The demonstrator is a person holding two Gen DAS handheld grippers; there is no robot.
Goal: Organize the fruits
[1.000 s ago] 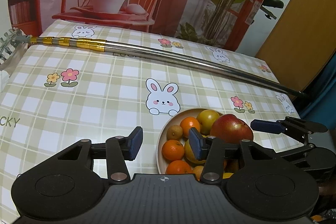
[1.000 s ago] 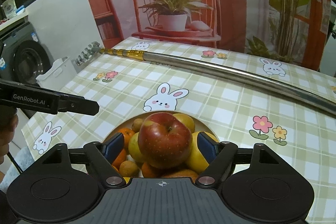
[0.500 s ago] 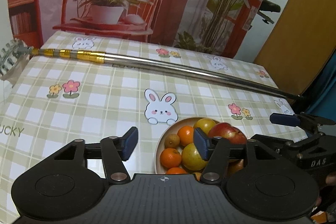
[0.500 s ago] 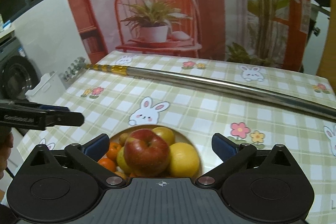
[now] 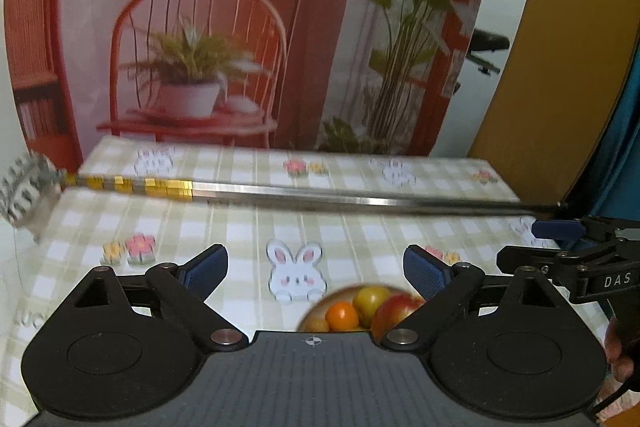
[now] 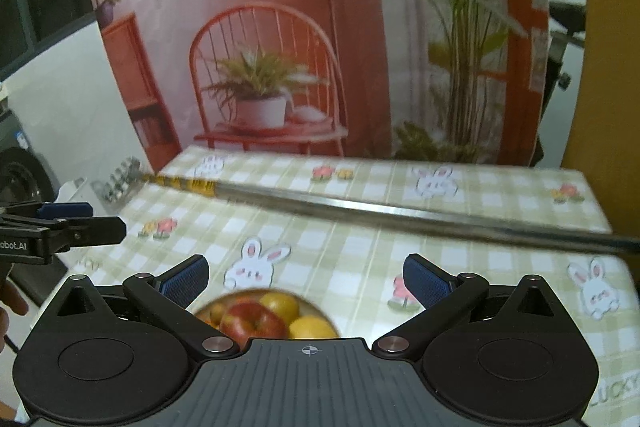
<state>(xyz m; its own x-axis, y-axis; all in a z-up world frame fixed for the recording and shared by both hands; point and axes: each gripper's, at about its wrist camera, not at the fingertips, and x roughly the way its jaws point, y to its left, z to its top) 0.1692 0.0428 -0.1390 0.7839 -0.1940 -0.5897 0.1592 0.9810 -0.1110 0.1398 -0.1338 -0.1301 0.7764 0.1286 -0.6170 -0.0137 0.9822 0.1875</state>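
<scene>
A round bowl point(image 6: 320, 307) heaped with fruit sits near the table's front edge. A red apple point(image 6: 252, 321) lies on top, with a yellow fruit point(image 6: 312, 327) and a yellow-green one point(image 6: 282, 303) beside it. In the left wrist view the same bowl point(image 5: 320, 305) shows a small orange point(image 5: 341, 315) and the apple point(image 5: 394, 311). My left gripper point(image 5: 316, 267) is open and holds nothing, raised behind the bowl. My right gripper point(image 6: 306, 277) is also open, above and behind the bowl. Most of the bowl is hidden by the gripper bodies.
A long metal pole point(image 5: 360, 201) with a gold-banded end lies across the checked tablecloth point(image 5: 224, 223). The table's far edge meets a printed backdrop point(image 6: 280, 27). A washing machine point(image 6: 20, 171) stands off the table's left side. A hand point(image 6: 10, 303) shows at the left edge.
My right gripper opened and let the red apple rest on the bowl's pile. Both grippers then rose and pulled back, and the left one opened wider.
</scene>
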